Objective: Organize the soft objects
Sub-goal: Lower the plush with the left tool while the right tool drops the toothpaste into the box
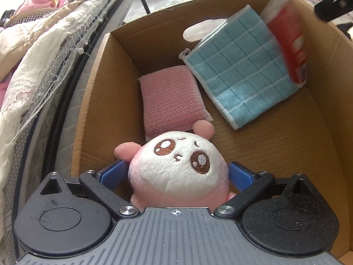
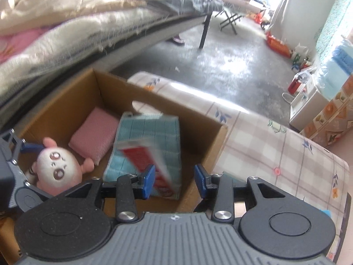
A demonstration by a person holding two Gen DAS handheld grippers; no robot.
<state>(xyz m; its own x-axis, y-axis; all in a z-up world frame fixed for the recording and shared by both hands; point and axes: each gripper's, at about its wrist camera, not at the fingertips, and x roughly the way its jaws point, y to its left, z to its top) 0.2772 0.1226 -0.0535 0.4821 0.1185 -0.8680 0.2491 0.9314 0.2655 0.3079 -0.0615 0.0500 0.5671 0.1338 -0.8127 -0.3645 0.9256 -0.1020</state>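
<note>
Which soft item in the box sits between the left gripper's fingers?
The plush toy, white-faced with pink ears, sits between the open left gripper. The pink sponge and blue cloth lie farther into the cardboard box.

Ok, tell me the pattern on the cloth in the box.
The cloth is light blue with a grid of thin white and darker lines; the left wrist view shows it best.

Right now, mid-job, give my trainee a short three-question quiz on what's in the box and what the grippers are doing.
1. True or false: the left gripper pads clamp the plush toy.
2. Which item leans on the blue checked cloth? A) pink sponge B) red packet C) plush toy
3. Where do all four soft items sit?

Key: 1. False, the pads stand apart from its sides. 2. B. 3. Inside the cardboard box.
</note>
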